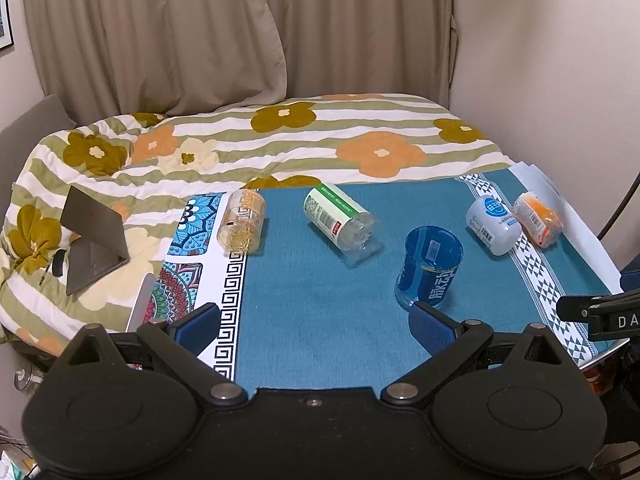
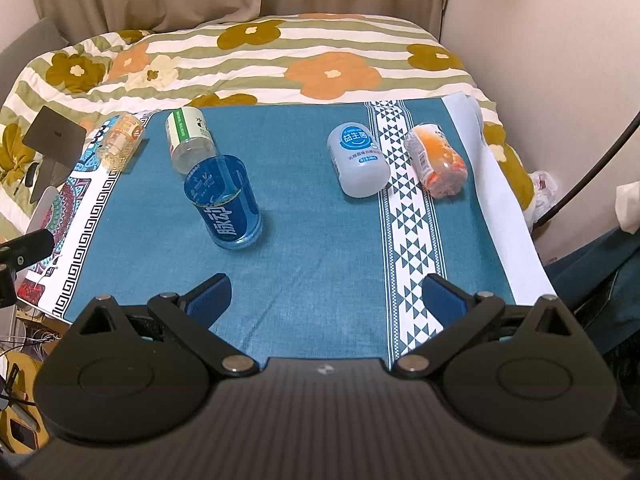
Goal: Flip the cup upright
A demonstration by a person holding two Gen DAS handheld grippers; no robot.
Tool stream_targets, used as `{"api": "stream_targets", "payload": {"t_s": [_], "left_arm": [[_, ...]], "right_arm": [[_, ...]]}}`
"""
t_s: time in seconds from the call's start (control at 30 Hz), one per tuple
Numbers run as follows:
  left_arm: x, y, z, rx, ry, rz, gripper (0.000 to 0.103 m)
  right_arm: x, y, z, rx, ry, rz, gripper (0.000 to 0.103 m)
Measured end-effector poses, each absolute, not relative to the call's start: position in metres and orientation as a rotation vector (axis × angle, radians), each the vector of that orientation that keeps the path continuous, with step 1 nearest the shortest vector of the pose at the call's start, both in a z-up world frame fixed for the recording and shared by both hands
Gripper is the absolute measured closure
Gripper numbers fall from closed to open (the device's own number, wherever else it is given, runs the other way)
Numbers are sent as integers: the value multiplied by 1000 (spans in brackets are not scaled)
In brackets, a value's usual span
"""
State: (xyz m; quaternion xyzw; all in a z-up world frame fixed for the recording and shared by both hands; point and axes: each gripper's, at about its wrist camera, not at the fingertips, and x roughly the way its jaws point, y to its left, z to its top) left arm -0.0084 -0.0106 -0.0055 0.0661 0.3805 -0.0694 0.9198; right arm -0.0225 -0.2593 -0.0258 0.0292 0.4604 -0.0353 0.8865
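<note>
A blue see-through cup [image 1: 429,271] stands upright on the teal cloth [image 1: 312,300], open end up; it also shows in the right wrist view [image 2: 226,202]. Four other cups lie on their sides: a green-labelled clear one [image 1: 340,218] [image 2: 190,140], a gold-patterned one [image 1: 242,222] [image 2: 120,142], a white one with a blue label [image 1: 494,226] [image 2: 358,162] and an orange one [image 1: 538,224] [image 2: 436,160]. My left gripper [image 1: 316,326] is open and empty, just in front of the blue cup. My right gripper [image 2: 328,300] is open and empty, nearer than the cups.
The cloth-covered table [image 2: 492,184] stands against a bed with a flowered quilt [image 1: 280,140]. A half-open laptop [image 1: 94,240] lies on the quilt at left. Curtains [image 1: 200,32] hang behind. A wall [image 2: 560,40] and a black cable [image 2: 592,168] are at right.
</note>
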Motion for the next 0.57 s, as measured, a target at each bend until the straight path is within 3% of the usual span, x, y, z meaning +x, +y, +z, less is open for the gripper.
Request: {"api": "stream_targets", "payload": {"t_s": [0.57], "left_arm": [[-5, -7, -5, 104, 757, -129, 1]], "right_arm": [[-21, -259, -25, 64, 957, -77, 0]]}}
